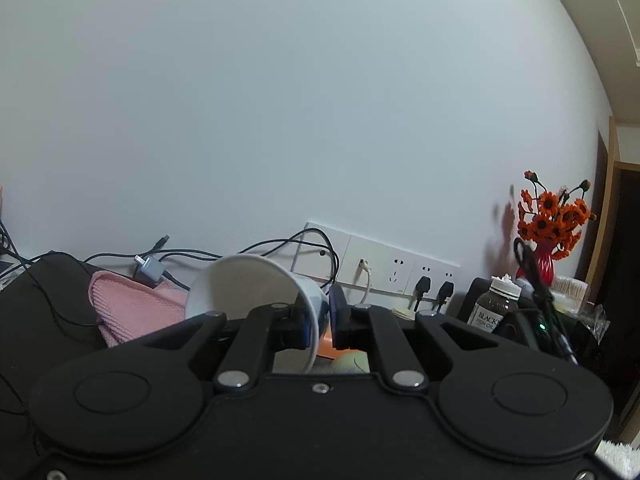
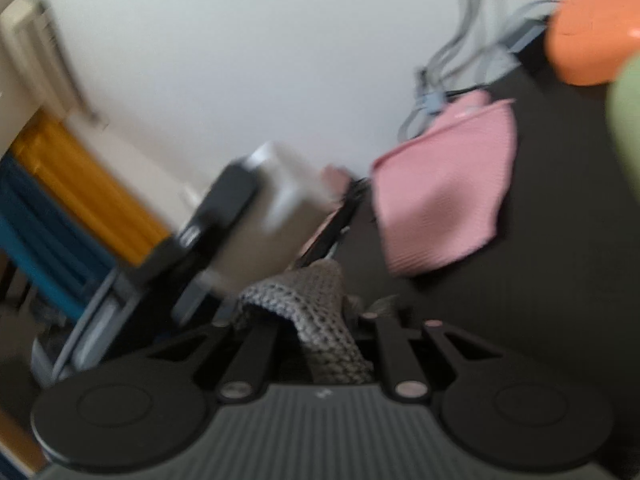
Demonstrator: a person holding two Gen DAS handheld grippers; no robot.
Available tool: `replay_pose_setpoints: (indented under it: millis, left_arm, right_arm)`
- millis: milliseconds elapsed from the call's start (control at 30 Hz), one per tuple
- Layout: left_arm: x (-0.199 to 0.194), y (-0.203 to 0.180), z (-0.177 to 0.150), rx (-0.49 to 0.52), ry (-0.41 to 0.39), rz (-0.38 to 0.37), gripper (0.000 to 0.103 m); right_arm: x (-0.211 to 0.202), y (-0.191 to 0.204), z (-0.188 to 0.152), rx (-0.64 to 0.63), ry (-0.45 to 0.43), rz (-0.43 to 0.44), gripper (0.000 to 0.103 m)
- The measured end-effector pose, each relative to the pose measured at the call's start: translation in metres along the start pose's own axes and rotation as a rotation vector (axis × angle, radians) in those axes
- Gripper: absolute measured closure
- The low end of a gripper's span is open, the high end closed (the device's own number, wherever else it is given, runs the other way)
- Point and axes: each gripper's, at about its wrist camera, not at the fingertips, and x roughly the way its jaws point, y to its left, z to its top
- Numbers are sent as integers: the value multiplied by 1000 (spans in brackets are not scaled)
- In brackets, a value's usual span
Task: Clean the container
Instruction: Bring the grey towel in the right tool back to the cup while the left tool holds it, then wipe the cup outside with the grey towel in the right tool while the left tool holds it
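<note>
In the left wrist view a white paper cup (image 1: 248,288) hangs tipped on its side above the dark table, its mouth turned left and towards the camera. My left gripper (image 1: 320,318) is shut on the cup's wall, blue pads pinching it from inside and outside. The right wrist view is blurred by motion. There my right gripper (image 2: 320,330) is shut on a grey knitted cloth (image 2: 296,292), which bunches up over the fingertips and hides them. A blurred white shape (image 2: 280,196) with a black part beside it lies just ahead of the cloth; it may be the cup.
A pink cloth (image 1: 132,308) (image 2: 444,192) lies on the dark table (image 2: 540,280). Cables and wall sockets (image 1: 400,276) run along the white wall. A brown bottle (image 1: 496,308) and a red vase of orange flowers (image 1: 552,220) stand right. An orange container (image 2: 592,28) sits nearby.
</note>
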Motion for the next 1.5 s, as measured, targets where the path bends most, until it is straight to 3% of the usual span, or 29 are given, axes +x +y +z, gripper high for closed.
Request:
replay_pose_setpoints:
  millis: [167, 267, 667, 933, 1100, 1267, 1500]
  left_arm:
    - [3, -4, -5, 9, 26, -21, 94]
    - [5, -6, -7, 31, 36, -16, 94]
    - [11, 0, -9, 42, 59, 52, 93]
    - [23, 4, -14, 54, 124, 111, 93]
    - [20, -2, -14, 65, 119, 65, 93]
    - [17, -13, -17, 96, 126, -17, 93]
    - [18, -21, -22, 134, 136, -29, 93]
  right_arm:
    - [-29, -23, 11, 167, -178, 35, 92]
    - [-40, -28, 12, 212, -237, 79, 92]
    - [-47, -12, 14, 146, -261, 140, 92]
    - [-45, -3, 15, 102, -251, 219, 92]
    - [-57, 3, 13, 64, -356, 132, 92]
    - [-70, -18, 18, 203, -416, 126, 92]
    - [-55, -24, 18, 241, -309, 179, 92]
